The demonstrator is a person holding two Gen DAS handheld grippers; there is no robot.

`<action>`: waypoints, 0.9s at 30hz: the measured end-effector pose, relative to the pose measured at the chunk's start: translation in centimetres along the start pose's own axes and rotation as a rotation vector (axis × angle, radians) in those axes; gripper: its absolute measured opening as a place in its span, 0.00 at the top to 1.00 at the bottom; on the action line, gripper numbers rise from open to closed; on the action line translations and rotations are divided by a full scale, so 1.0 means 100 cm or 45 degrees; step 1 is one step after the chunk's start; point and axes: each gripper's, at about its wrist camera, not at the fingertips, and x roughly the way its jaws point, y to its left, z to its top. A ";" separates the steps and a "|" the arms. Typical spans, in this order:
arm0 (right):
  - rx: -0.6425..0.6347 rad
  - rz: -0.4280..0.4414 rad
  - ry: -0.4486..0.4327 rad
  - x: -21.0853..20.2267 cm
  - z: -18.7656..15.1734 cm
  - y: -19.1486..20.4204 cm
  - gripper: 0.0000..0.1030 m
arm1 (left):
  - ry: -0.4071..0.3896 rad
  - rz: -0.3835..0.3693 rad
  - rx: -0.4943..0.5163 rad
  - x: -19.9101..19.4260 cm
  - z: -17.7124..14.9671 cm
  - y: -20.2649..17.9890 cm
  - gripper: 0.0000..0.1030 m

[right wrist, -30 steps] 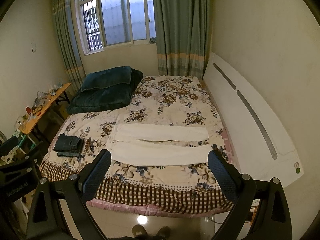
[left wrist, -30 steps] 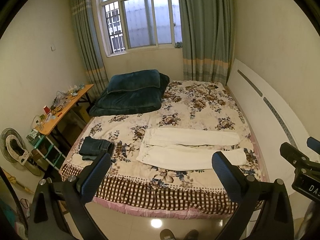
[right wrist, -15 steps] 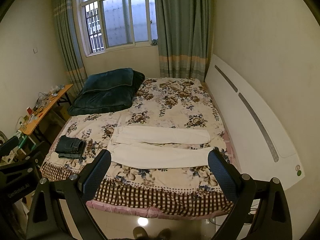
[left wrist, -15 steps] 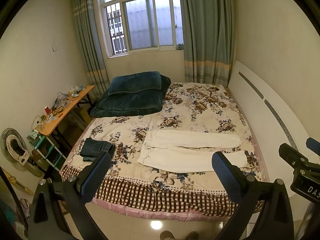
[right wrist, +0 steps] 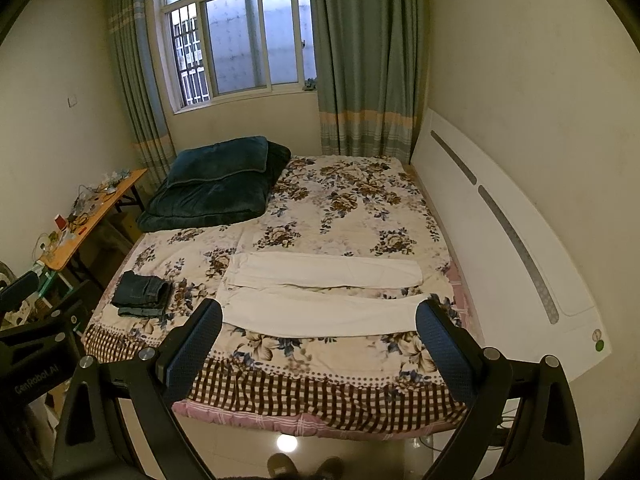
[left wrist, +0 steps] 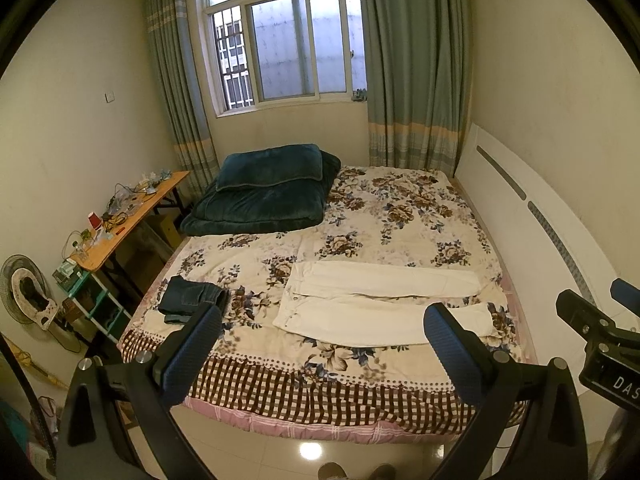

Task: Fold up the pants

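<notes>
White pants lie flat on the flowered bed, waist to the left, both legs stretched to the right; they also show in the right wrist view. My left gripper is open and empty, held in the air off the bed's near edge. My right gripper is open and empty too, at the same distance. Its body shows at the right edge of the left wrist view.
Folded dark jeans lie on the bed's front left corner. A dark green quilt and pillow sit at the back left. A white headboard runs along the right. A cluttered desk and a fan stand left.
Both grippers have drifted slightly back and up from the bed; the bed sits a little lower in both views. The pants have not moved.
</notes>
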 end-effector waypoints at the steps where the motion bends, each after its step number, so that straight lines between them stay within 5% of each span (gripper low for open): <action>1: -0.001 0.000 0.000 0.000 0.000 0.000 0.04 | 0.000 0.001 0.000 0.000 0.000 0.000 0.00; 17: 0.014 0.014 0.011 0.004 0.002 -0.009 0.04 | 0.012 0.023 -0.036 0.025 0.029 -0.021 0.00; 27: 0.133 0.055 0.096 0.080 -0.006 -0.051 0.04 | 0.064 0.138 -0.109 0.101 0.021 -0.041 0.00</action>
